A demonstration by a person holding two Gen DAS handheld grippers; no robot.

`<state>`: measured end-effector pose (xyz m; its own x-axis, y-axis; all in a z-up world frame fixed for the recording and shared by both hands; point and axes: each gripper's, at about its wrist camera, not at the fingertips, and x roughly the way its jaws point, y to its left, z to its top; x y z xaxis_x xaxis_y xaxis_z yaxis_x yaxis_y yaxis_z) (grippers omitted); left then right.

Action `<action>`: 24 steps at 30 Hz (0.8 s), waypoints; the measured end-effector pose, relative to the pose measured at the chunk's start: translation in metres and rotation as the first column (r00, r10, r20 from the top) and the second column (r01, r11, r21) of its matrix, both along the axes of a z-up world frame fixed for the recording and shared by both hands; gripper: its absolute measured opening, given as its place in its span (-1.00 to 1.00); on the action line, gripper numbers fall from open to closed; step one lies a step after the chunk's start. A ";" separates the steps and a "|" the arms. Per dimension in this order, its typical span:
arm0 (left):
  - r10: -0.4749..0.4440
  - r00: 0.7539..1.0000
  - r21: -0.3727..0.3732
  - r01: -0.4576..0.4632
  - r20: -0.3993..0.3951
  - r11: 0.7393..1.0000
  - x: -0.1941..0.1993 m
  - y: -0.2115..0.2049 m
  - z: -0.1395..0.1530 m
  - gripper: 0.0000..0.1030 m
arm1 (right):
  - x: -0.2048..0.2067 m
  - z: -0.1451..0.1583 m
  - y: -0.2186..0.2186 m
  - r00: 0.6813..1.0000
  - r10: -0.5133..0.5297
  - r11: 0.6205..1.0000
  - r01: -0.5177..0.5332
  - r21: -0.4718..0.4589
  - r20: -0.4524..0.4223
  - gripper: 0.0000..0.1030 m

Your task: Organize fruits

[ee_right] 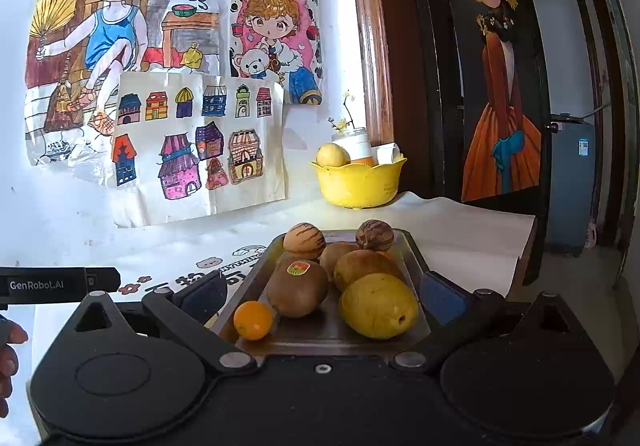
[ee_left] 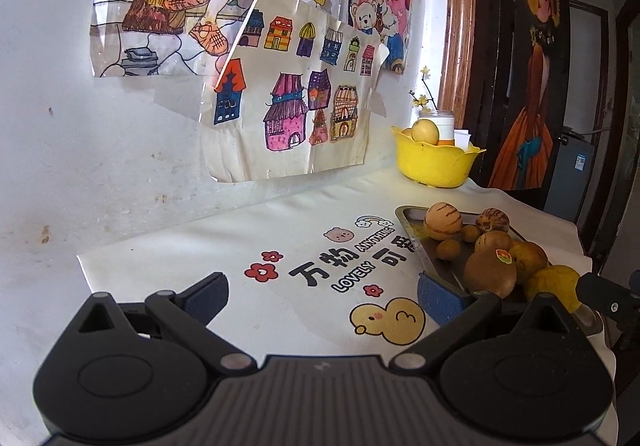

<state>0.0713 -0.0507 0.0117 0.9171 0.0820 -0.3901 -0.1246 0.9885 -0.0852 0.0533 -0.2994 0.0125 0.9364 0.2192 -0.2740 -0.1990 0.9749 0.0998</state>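
Observation:
A metal tray [ee_right: 408, 246] holds several fruits: a kiwi with a sticker [ee_right: 298, 288], a yellow pear-like fruit [ee_right: 378, 306], a small orange [ee_right: 253, 320], and two striped round fruits [ee_right: 304, 241]. My right gripper [ee_right: 322, 296] is open, its jaws on either side of the tray's near end. My left gripper [ee_left: 322, 296] is open and empty over the white cloth, left of the tray [ee_left: 412, 215]; its right finger [ee_left: 438, 300] is by the tray's corner. A yellow bowl [ee_right: 358, 181] at the back holds a pale round fruit [ee_right: 331, 155].
The table wears a white printed cloth [ee_left: 240, 246] and stands against a wall with children's drawings [ee_left: 288, 113]. A jar with a flower sprig [ee_right: 354, 143] stands behind the bowl. The table's right edge [ee_right: 524, 242] drops beside a dark door.

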 end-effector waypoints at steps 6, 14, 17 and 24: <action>0.005 1.000 0.006 -0.005 0.010 1.000 -0.011 0.004 -0.003 0.99 | -0.008 -0.003 -0.004 1.000 -0.016 1.000 0.016 0.018 -0.012 0.99; 0.008 1.000 -0.012 -0.008 0.008 1.000 -0.023 0.011 -0.009 0.99 | -0.022 -0.004 -0.003 1.000 -0.010 1.000 0.010 0.015 0.002 0.99; 0.011 1.000 -0.022 -0.011 0.006 1.000 -0.027 0.014 -0.010 0.99 | -0.025 -0.006 -0.003 1.000 -0.009 1.000 0.009 0.016 -0.003 0.99; 0.002 1.000 0.001 -0.002 0.020 1.000 -0.037 0.014 -0.012 0.99 | -0.036 -0.009 0.001 1.000 -0.002 1.000 0.002 0.012 -0.003 0.99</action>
